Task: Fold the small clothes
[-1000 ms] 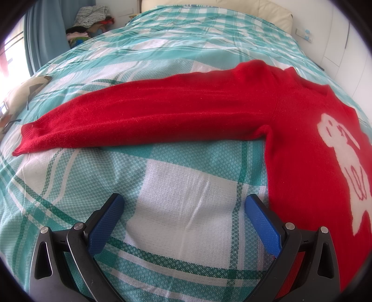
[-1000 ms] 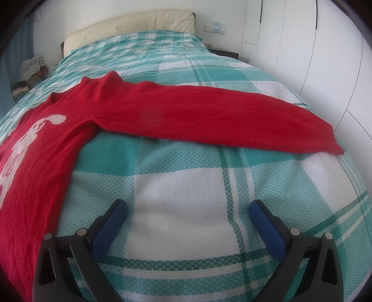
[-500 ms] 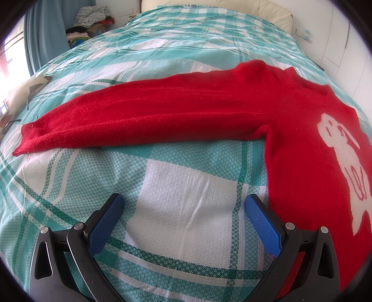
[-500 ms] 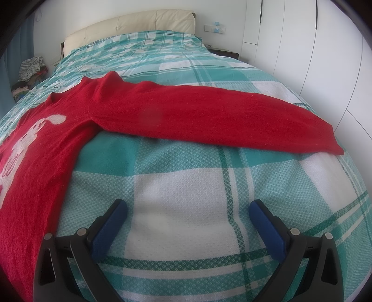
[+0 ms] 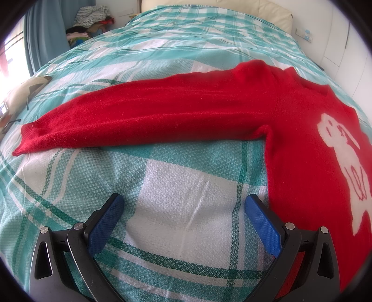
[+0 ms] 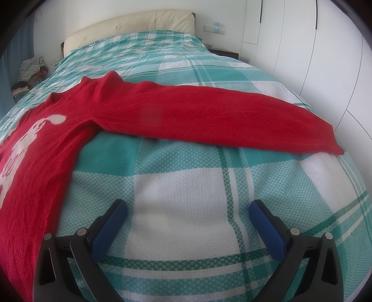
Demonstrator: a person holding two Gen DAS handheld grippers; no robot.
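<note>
Folding not started, going by how things lie. Red sweater lies flat on the bed, front up, white dog figure showing on the chest. Both sleeves are spread straight out to the sides: the left sleeve runs out to its cuff in the left wrist view, the right sleeve runs out to its cuff near the bed's edge in the right wrist view. Neither sleeve is turned in over the body, no crease in the body, collar end points toward the headboard.

Left tongs spread wide, nothing between the blue pads, hovering over bare plaid cover just below the left sleeve; the inner pad sits just beside the sweater's side edge, contact cannot be told. Right tongs also wide and empty, over bare cover below the right sleeve, clear of the cloth.

Done: garment laid out and smoothed, looks ready. Left: all of it — likely each sleeve brought in across the chest, then the body folded up from the hem. Hem is out of view in both pictures, so its state is unknown.

Clothes pile beside the bed at the far corner, possibly more to fold; cannot tell.
</note>
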